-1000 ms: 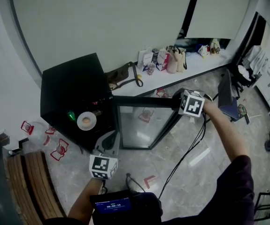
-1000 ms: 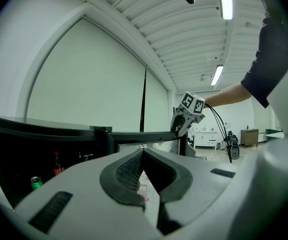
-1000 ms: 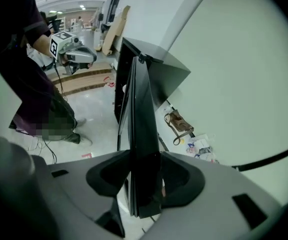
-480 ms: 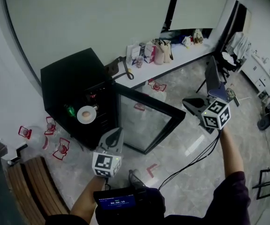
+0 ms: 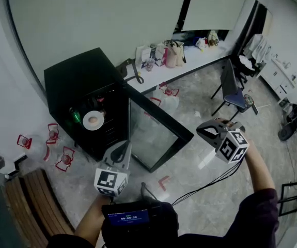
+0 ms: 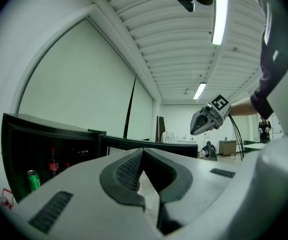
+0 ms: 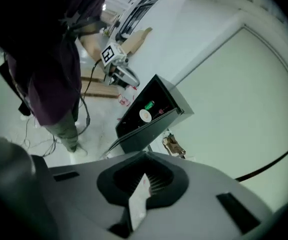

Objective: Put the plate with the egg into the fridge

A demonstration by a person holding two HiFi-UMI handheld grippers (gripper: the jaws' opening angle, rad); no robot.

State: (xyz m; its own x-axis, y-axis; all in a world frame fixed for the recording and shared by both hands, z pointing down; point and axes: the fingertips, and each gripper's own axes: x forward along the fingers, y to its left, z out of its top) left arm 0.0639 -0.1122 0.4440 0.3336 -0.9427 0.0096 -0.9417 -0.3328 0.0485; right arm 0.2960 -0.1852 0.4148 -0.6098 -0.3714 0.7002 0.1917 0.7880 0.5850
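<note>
The black fridge stands open, and the white plate with the egg rests on a shelf inside it. The glass door juts out toward the lower right. My left gripper is shut and empty, level, just in front of the fridge's open side. My right gripper hangs off the door's free edge, apart from it; its jaws have just been closing with nothing between them. In the right gripper view the plate shows in the fridge. A green can sits on a lower shelf.
Bags and small items line a white ledge behind the fridge. A chair stands at right. Red wire holders lie on the floor left of the fridge, and a wooden bench is at bottom left. Cables trail across the floor.
My right gripper has left the door's top corner, moved right and toward me, and shut. The door has swung partway toward the fridge. My left gripper drew back a little.
</note>
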